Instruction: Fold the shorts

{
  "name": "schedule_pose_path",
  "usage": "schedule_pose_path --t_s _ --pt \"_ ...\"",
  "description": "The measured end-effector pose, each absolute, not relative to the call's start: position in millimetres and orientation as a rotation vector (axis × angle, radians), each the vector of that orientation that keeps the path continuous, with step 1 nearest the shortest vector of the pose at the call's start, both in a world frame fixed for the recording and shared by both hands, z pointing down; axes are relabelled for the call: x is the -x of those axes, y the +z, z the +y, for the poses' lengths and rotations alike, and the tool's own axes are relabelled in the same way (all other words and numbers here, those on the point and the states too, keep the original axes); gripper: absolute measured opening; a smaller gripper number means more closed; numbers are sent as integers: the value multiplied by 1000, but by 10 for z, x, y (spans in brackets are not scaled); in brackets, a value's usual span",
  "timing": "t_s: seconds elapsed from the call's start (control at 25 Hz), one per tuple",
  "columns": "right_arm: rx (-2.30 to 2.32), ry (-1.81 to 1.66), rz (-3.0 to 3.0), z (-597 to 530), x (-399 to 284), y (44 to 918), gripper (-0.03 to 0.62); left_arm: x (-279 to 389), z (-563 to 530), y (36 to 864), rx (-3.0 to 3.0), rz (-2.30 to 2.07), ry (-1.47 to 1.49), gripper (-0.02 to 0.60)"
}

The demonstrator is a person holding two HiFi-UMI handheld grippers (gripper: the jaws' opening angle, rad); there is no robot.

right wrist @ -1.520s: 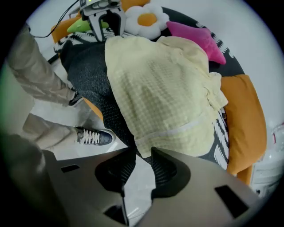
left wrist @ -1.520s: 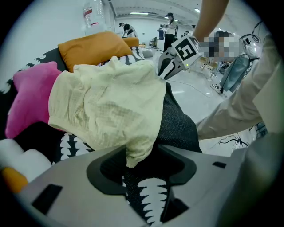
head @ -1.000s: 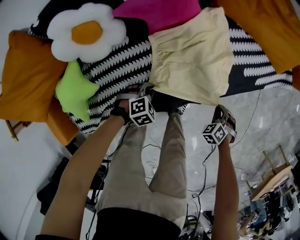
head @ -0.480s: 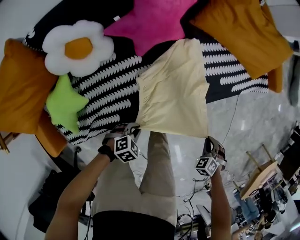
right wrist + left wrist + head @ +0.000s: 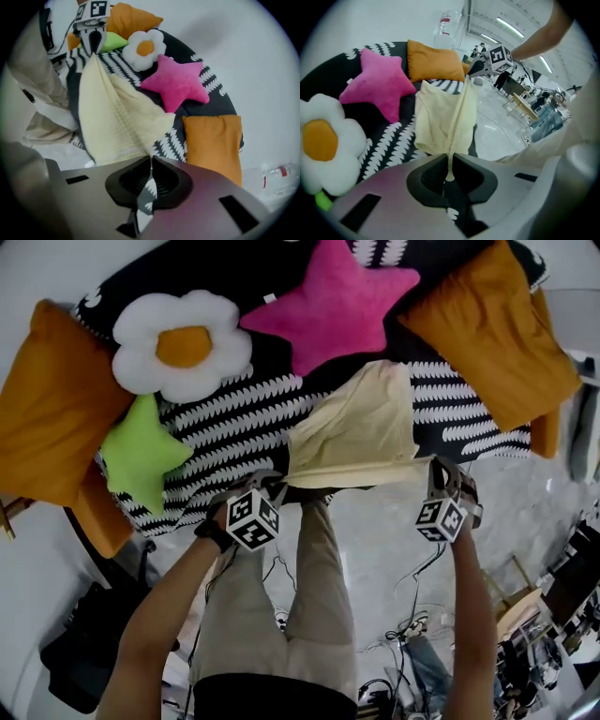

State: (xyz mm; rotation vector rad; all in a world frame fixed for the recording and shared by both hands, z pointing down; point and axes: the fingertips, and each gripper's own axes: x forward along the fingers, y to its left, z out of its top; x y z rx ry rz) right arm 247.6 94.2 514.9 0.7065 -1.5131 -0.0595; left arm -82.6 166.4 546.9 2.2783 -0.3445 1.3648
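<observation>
- Both tongs have risen since a second ago, lifting the near edge of the pale yellow shorts (image 5: pixel 361 427) off the black-and-white zigzag mat (image 5: pixel 239 413); the far part rests there.
- Left tongs (image 5: pixel 449 161) and right tongs (image 5: pixel 151 161) each pinch a corner, with the edge taut between them.
- The cloth is thin and woven; a plush pink star cushion (image 5: pixel 337 306) lies beyond.

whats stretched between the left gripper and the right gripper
The pale yellow shorts: their near edge runs taut from the left gripper to the right gripper, each shut on one end of it. The head view shows it best.
</observation>
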Motion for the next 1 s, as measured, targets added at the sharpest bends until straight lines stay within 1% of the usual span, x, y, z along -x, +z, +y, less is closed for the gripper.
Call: schedule_pose_path --t_s 0.08,0.12,0.16,0.2,0.24,0.28,0.4,0.52,0.76,0.92,1.0 --pt "-761 -53 -1576 162 -2318 5293 29 907 1187 5550 -2240 -481 1359 47" --pt "-804 -7 -1611 -190 -2199 5330 38 975 952 5566 -2217 -557 1367 84" --pt "-858 56 -1636 -501 -2087 5343 83 1038 740 5549 -2201 -621 1368 118" --pt "-916 118 -1649 -766 -1983 5327 152 1080 563 5505 -2194 -667 1355 144" --pt "-968 163 -1660 -976 -1876 5279 236 1101 429 5452 -2193 -696 1332 156" --pt "-1009 180 -1675 -1117 -1764 5208 258 1106 344 5405 -2198 -709 1310 167" --pt "-1042 104 -1741 -1094 -1456 5003 245 1109 383 5364 -2226 -681 1309 176" --pt "-1018 131 -1761 -549 -1438 5024 242 1131 658 5435 -2250 -596 1377 176" --pt "-1146 466 -1651 915 -1700 5269 225 1097 1056 5528 -2266 -435 1372 176" --pt "-1315 739 -1586 1774 -1469 5260 219 1140 1070 5491 -2283 -352 1362 176" --pt "-1415 872 -1579 2039 -1250 5290 179 1220 1004 5463 -2308 -313 1389 176"
